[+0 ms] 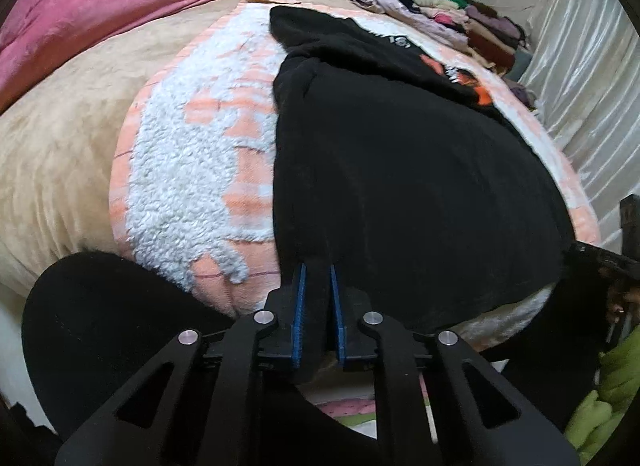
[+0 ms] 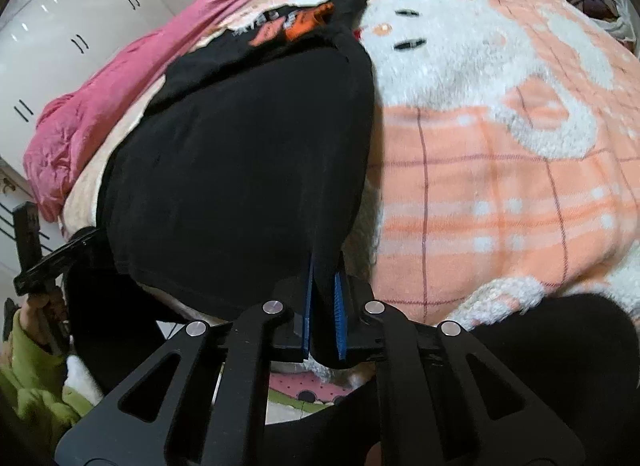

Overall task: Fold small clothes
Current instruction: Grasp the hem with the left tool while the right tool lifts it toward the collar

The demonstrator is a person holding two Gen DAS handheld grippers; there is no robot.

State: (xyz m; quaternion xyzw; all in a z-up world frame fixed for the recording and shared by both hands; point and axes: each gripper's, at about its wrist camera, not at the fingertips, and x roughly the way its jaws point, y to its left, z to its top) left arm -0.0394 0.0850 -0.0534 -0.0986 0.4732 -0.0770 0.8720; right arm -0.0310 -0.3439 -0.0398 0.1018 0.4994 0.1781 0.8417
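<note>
Two grippers clamped on the shirt hem, near bed edge.
Left gripper [image 1: 318,270] and right gripper [image 2: 326,266] each pinching a hem corner of the black shirt [image 1: 400,185], spread over the blanket [image 1: 192,169]. Risks: uneven lift skewing the fold, fleece dragging cloth, a corner slipping free.

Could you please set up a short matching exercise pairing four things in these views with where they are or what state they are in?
Column one:
1. black garment
2. pink quilt
3. pile of clothes
4. left gripper

Column two:
A. bunched along the bed's far left side
B. jaws shut on a near corner of fabric
C. heaped at the far end of the bed
D. spread on the peach and white blanket, held at both near corners

Pairs: 1-D, 2-A, 3-C, 4-B. The right gripper grips the other corner.
</note>
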